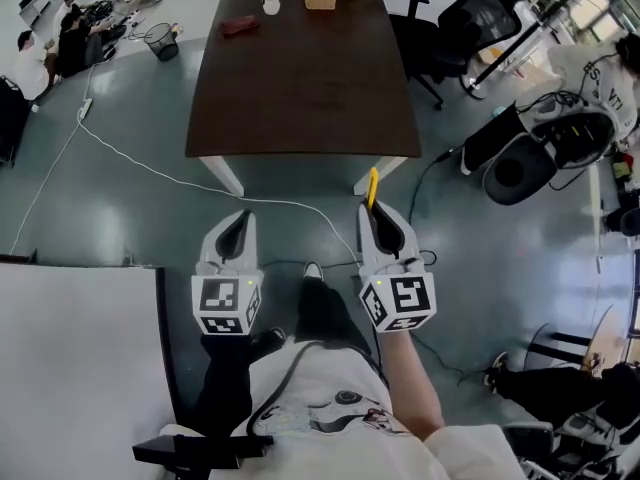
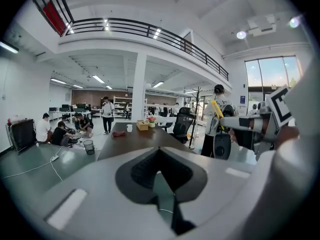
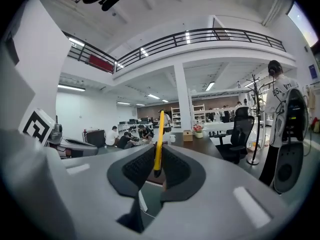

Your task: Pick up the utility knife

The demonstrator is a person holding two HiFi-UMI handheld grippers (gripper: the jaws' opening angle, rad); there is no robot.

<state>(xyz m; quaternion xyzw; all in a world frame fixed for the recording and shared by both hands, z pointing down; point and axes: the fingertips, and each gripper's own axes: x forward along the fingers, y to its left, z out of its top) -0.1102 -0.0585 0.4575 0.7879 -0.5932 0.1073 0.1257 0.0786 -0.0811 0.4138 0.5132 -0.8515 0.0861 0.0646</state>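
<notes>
Sticking out beyond the fingertips, the yellow utility knife (image 3: 158,134) is pinched at its near end by the right gripper (image 1: 383,230), whose fingers press on it from both sides. It seems already lifted, clear of the dark bench (image 1: 300,78) farther ahead. Beside it, the left gripper (image 1: 237,233) has its fingers pressed together on nothing, likely idle.
</notes>
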